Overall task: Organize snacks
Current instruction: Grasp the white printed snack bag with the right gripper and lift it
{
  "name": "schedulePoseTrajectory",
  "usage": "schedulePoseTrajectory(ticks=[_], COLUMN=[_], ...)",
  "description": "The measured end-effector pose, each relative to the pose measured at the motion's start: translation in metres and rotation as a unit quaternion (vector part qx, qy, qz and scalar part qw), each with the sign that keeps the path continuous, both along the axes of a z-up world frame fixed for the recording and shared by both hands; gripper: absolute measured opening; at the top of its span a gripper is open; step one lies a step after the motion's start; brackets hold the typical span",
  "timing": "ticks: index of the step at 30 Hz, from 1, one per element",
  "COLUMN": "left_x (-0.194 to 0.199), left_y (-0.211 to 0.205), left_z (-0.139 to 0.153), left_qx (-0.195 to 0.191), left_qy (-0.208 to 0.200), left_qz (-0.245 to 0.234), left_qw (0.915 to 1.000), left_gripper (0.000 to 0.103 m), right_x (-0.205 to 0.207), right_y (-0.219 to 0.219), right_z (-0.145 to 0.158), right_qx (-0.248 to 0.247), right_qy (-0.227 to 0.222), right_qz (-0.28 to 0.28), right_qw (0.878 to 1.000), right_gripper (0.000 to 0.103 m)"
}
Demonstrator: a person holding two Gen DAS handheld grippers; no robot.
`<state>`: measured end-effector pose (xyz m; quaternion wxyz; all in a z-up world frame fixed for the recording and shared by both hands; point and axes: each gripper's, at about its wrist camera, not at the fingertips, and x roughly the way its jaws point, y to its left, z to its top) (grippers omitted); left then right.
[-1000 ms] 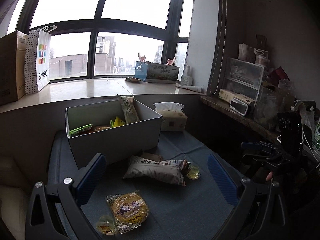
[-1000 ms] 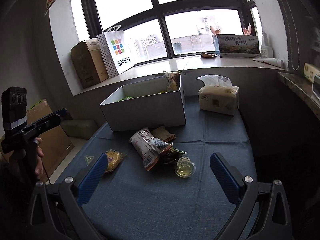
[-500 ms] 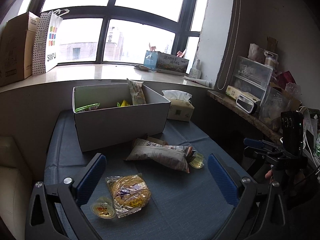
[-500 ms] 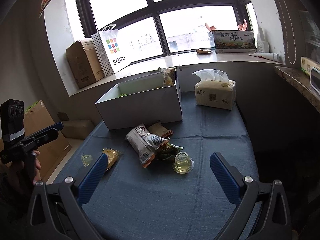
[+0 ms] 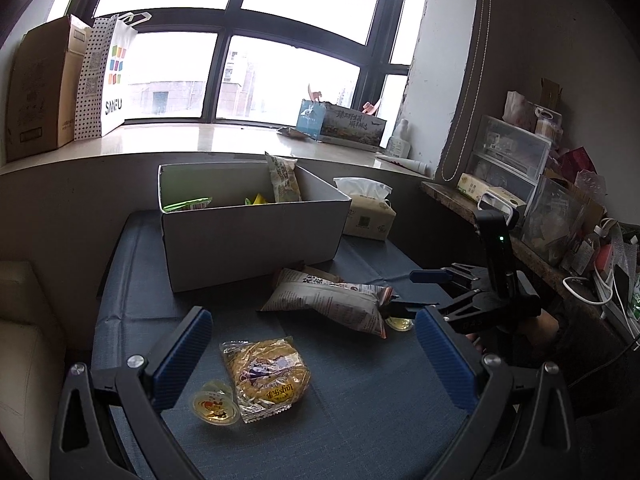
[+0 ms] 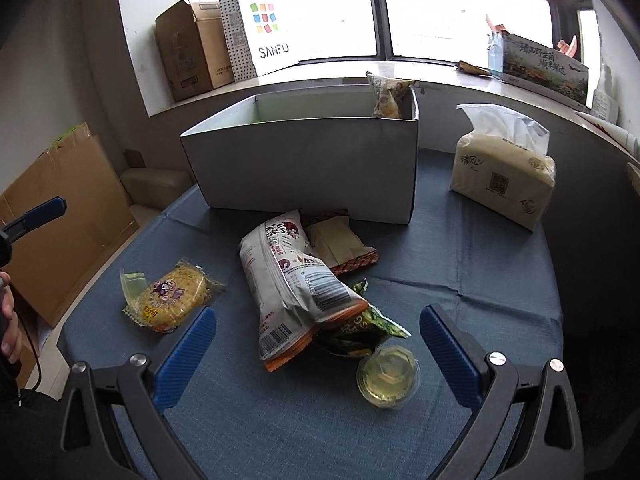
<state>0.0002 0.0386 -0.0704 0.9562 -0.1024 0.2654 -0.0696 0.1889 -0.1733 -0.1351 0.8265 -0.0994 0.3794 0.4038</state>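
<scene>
A grey cardboard box (image 5: 248,240) (image 6: 312,164) with several snacks inside stands at the back of the blue table. Loose snacks lie in front of it: a yellow wrapped cake (image 5: 266,374) (image 6: 172,294), a small jelly cup (image 5: 214,404), a large white snack bag (image 5: 332,304) (image 6: 288,284), a brown packet (image 6: 340,244), a green packet (image 6: 364,332) and a clear jelly cup (image 6: 388,374). My left gripper (image 5: 312,360) is open above the cake. My right gripper (image 6: 318,356) is open, low over the white bag and clear cup.
A tissue pack (image 6: 504,184) stands right of the box. The windowsill holds a cardboard carton (image 6: 192,48), a SANFU bag (image 6: 260,28) and a printed box (image 6: 544,68). A cluttered shelf (image 5: 520,184) lies to the right. Flat cardboard (image 6: 60,216) leans left of the table.
Both grippers have moved forward and lower toward the loose snacks, which now look larger. My right gripper has come close over the white bag and clear cup. Both stay open.
</scene>
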Motion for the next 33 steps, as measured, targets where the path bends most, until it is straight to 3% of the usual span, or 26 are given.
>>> schedulePoseTrajectory(ticks=[3,9,12,13,14,17,20,25,33], left_x=[-0.002,-0.006,-0.007,-0.007,-0.007,-0.005,-0.002,0.01,0.034], left_y=[0.005,0.015,0.016,0.017,0.017,0.019,0.018,0.011,0.004], left_z=[-0.004,-0.012,-0.017,-0.019,-0.022,-0.032,-0.04,-0.051,-0.069], left_qx=[-0.003,-0.014,-0.009,-0.005,-0.001,0.002,0.003,0.002,0.016], left_qy=[0.004,0.012,0.023,0.027,0.033,0.049,0.062,0.09,0.131], left_qz=[0.006,0.016,0.011,0.01,0.01,0.011,0.007,-0.009,-0.026], left_qw=[1.0,0.9997,0.9996,0.9996,0.9994,0.9988,0.998,0.9959,0.9909], left_gripper=[0.103,0.103,0.103,0.103,0.103,0.103,0.103,0.103,0.103], right_x=[0.015,0.012,0.01,0.009,0.01,0.011,0.014,0.028,0.007], right_y=[0.029,0.091,0.107,0.109,0.112,0.112,0.099,0.05,-0.043], right_z=[-0.007,-0.03,-0.037,-0.039,-0.042,-0.042,-0.031,0.007,0.055], right_qx=[-0.025,-0.146,-0.168,-0.172,-0.182,-0.191,-0.164,-0.062,0.057], right_qy=[0.017,-0.044,-0.051,-0.055,-0.055,-0.052,-0.046,-0.006,0.006], right_qz=[0.026,0.05,0.064,0.064,0.064,0.068,0.058,0.008,-0.052], right_qw=[0.999,0.987,0.982,0.982,0.98,0.978,0.984,0.998,0.997], right_gripper=[0.103,0.103,0.102,0.084,0.052,0.047,0.042,0.041,0.041])
